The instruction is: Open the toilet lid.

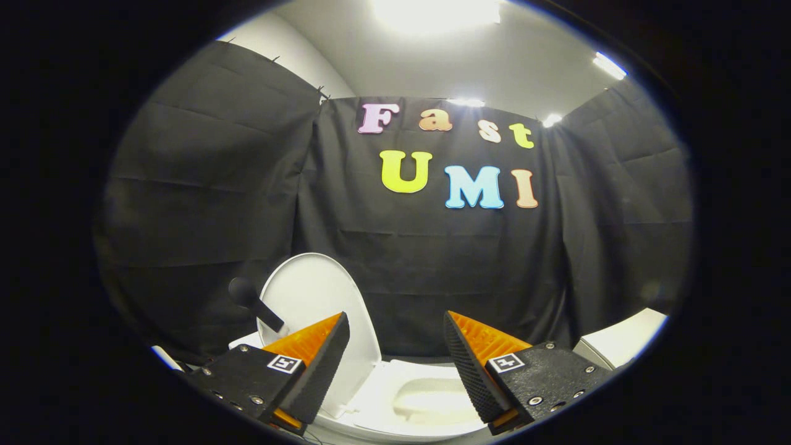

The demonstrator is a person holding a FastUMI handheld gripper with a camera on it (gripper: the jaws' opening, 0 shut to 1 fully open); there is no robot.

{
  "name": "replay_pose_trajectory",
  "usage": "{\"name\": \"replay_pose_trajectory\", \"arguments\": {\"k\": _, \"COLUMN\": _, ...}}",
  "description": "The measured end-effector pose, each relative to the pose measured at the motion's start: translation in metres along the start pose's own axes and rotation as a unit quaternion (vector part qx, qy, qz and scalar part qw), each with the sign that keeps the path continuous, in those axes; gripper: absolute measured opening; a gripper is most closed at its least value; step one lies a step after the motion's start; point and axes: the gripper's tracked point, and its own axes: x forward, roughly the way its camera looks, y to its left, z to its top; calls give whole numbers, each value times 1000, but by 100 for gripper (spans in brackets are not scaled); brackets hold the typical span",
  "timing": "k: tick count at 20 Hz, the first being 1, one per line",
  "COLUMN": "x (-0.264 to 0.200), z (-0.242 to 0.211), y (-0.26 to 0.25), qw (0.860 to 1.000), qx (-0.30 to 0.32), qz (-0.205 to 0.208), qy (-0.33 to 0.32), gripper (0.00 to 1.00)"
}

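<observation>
Gripper: the gripper (395, 346) hangs above the front of the toilet, its two fingers spread wide apart with nothing between them but open air; it has hold of nothing.
Left finger: the left finger (315, 364) overlaps the lower edge of the raised lid as seen from the camera; whether it touches the lid cannot be told.
Right finger: the right finger (473, 364) stands over the right side of the bowl, apart from the lid.
Toilet lid: the toilet lid (315, 296) is white and oval, and stands raised, upright and leaning slightly back toward the booth wall, just beyond the left finger.
Toilet seat and bowl: the white seat (383, 395) lies flat below and between the fingers, and the bowl opening (432, 398) is uncovered at its middle.
Dark knob: a dark rounded knob on a short dark stem (253, 303) sticks out at an angle just beside the left edge of the lid; what it belongs to cannot be told.
White surface: a white flat-topped object (624, 340) sits to the right of the toilet, beyond the right finger, against the booth wall.
Booth wall: black cloth (204, 185) hangs behind and around the toilet.
Ceiling: bright lamps (435, 12) shine above the cloth.
</observation>
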Motion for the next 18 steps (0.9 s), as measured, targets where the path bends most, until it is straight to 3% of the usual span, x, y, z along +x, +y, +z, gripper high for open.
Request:
{"name": "replay_pose_trajectory", "arguments": {"k": 10, "x": -36, "z": -43, "y": -42, "qw": 1000, "qx": 18, "qz": -22, "qy": 7, "gripper": 94}}
{"name": "replay_pose_trajectory", "arguments": {"k": 18, "x": -66, "z": -75, "y": -67, "qw": 999, "qx": -2, "qz": -48, "qy": 7, "gripper": 94}}
